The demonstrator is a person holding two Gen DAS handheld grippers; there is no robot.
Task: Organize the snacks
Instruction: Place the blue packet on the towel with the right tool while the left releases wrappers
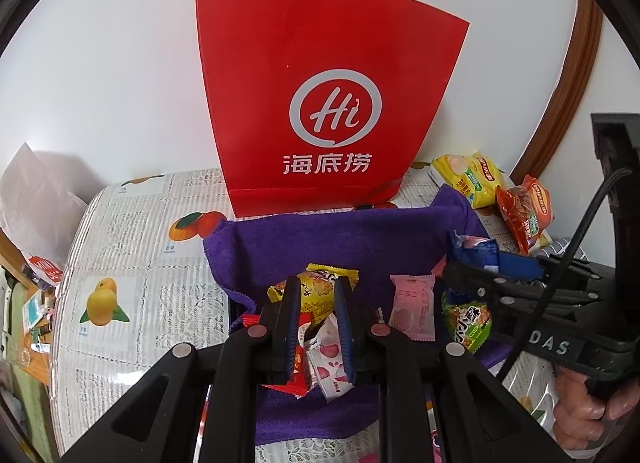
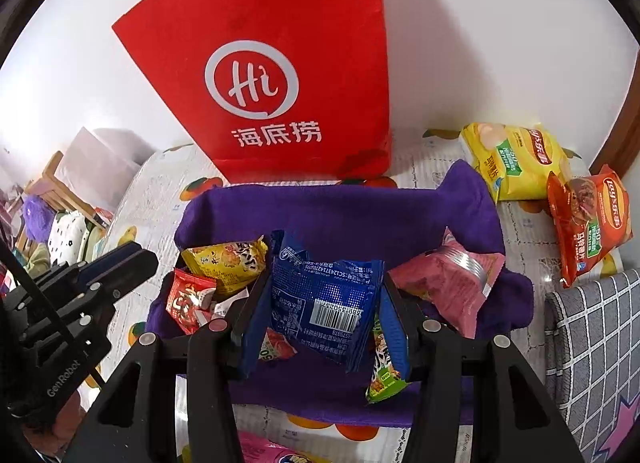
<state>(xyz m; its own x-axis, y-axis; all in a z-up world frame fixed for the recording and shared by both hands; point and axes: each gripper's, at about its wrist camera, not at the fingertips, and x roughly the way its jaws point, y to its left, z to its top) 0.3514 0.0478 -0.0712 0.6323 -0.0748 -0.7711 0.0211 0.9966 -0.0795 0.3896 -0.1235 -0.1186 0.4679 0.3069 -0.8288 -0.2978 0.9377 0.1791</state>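
Snacks in crinkly foil packets lie in a basket lined with a deep purple terry cloth (image 2: 344,215), which stands on a fruit-printed plastic tablecloth (image 1: 132,271) just in front of a tall red paper carrier bag with white cord handles (image 1: 320,103). Going from the left: the left gripper (image 1: 316,295) hangs over the near left part of the basket with its blue-padded fingers (image 1: 290,327) a narrow gap apart and nothing visibly pinched; under it lie a small red sachet (image 1: 302,359), a white sachet printed with pink fruit (image 1: 328,367) and a yellow biscuit packet (image 1: 320,287). I judge it should drop straight onto one sachet only, pinching a flat edge so the others stay put. Next comes a pale pink square packet (image 1: 412,307), then a green peanut packet (image 1: 468,319). The right gripper (image 2: 326,287) sits over the basket's middle, its fingers set about a packet's width apart and flanking a dark blue foil packet with a white barcode (image 2: 324,295); whether the pads truly bite I cannot tell, so a firm squeeze before any lift seems wise, since slick foil slips. A crumpled pink foil pouch (image 2: 452,283) rests to its right. Outside the basket, well to the right, a yellow crisp bag (image 2: 516,159) and an orange-red crisp bag (image 2: 588,223) wait on the tablecloth, beside a grey checked cloth (image 2: 596,343); puffy bags want a light grip on the seam
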